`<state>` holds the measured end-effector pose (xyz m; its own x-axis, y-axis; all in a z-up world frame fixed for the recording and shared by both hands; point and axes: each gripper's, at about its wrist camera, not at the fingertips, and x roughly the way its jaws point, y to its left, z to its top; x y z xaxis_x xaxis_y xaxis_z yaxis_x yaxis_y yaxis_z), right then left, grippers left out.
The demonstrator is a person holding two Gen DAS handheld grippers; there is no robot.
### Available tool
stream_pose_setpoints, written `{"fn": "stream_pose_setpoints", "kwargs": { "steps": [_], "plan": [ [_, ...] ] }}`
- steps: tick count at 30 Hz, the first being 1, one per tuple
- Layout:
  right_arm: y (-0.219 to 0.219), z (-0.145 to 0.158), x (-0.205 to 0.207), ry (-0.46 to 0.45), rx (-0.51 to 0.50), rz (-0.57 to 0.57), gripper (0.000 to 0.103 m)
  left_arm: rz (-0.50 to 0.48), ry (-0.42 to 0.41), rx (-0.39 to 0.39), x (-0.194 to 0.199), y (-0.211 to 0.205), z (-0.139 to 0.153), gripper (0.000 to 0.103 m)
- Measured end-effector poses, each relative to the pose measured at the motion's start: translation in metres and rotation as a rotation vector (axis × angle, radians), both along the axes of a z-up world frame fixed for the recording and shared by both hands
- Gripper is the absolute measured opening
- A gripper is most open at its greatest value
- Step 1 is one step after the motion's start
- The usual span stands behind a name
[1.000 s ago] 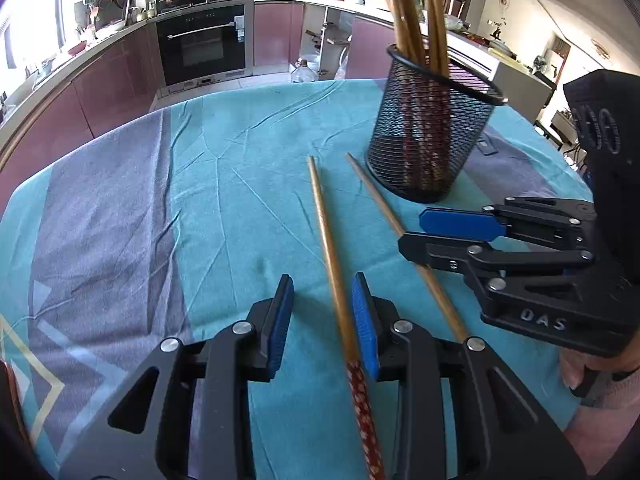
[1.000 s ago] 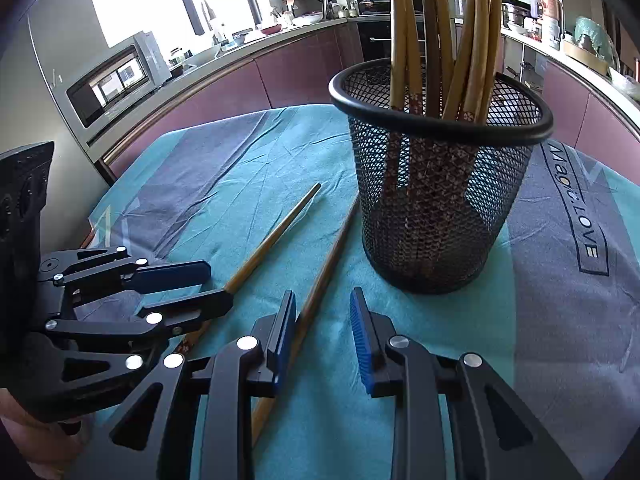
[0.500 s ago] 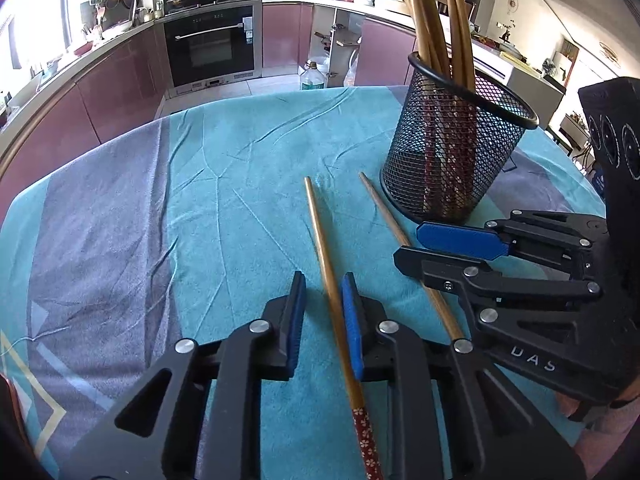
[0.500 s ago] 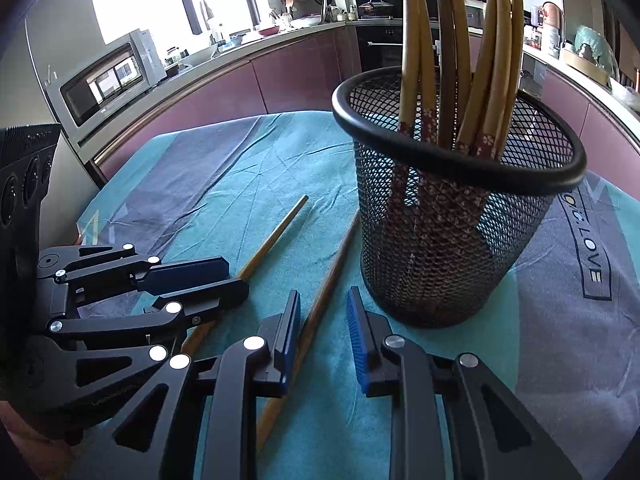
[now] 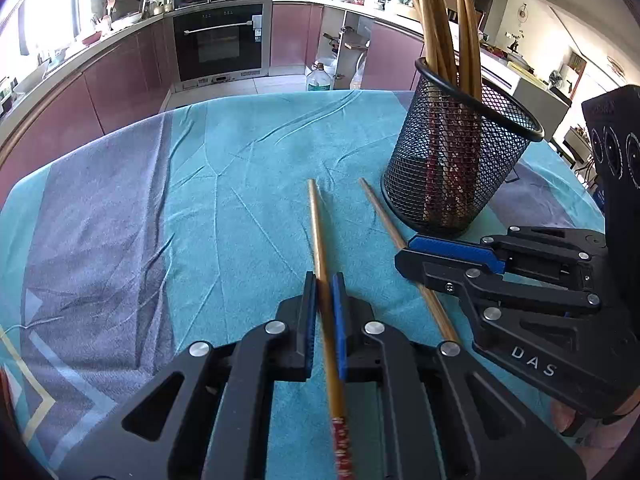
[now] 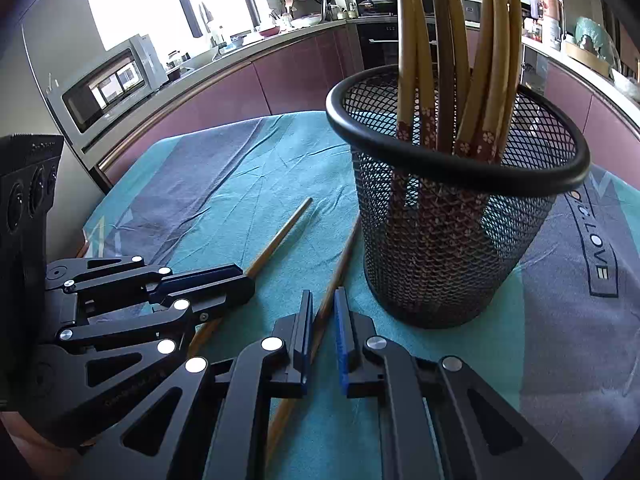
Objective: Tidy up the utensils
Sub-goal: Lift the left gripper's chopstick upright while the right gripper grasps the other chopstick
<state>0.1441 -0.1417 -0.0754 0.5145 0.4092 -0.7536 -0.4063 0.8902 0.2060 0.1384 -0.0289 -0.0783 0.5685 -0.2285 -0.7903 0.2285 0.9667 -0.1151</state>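
Two wooden chopsticks lie on the surface, which is covered by a teal and grey cloth (image 5: 224,184), and each one is now caught in a claw. The left claw (image 5: 325,280) has just been closing and its blue pads (image 5: 339,320) now pinch the left chopstick (image 5: 318,232) about midway along, with the plain tip pointing to the far side and the red patterned end running back under the claw's body. The right claw (image 6: 322,300) has likewise just closed in, and its jaws stand nearly together around the right chopstick (image 6: 340,264), which slants away toward the foot of the basket. From the left camera the right claw (image 5: 412,250) is seen from the side, lying low over that same stick (image 5: 384,216).

The two sticks lie near each other but apart, spreading slightly at their far tips. Just beyond them, to the right, stands a black wire-mesh basket (image 6: 460,160), upright on the cloth, with a bunch of similar chopsticks (image 6: 448,60) standing in it, patterned ends down. The right chopstick's far tip lies close to the basket's base; whether it touches I cannot tell. Kitchen cabinets (image 5: 120,92) and an oven (image 5: 218,40) line the far wall.
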Motion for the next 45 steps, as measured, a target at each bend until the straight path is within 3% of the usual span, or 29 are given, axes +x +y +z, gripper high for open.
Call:
{"fn": "stream_pose_setpoints", "kwargs": {
  "steps": [11, 22, 45],
  "plan": [
    [-0.012, 0.010, -0.010, 0.001, 0.071, 0.023, 0.006, 0.015, 0.006, -0.058, -0.010, 0.013, 0.006, 0.008],
    [-0.022, 0.031, -0.029, -0.030, 0.159, 0.052, 0.005, 0.023, -0.031, -0.133, -0.028, 0.032, 0.032, 0.008],
    [-0.053, 0.068, -0.055, -0.134, 0.240, 0.044, 0.005, 0.007, -0.127, -0.176, -0.059, 0.039, 0.074, 0.008]
  ]
}}
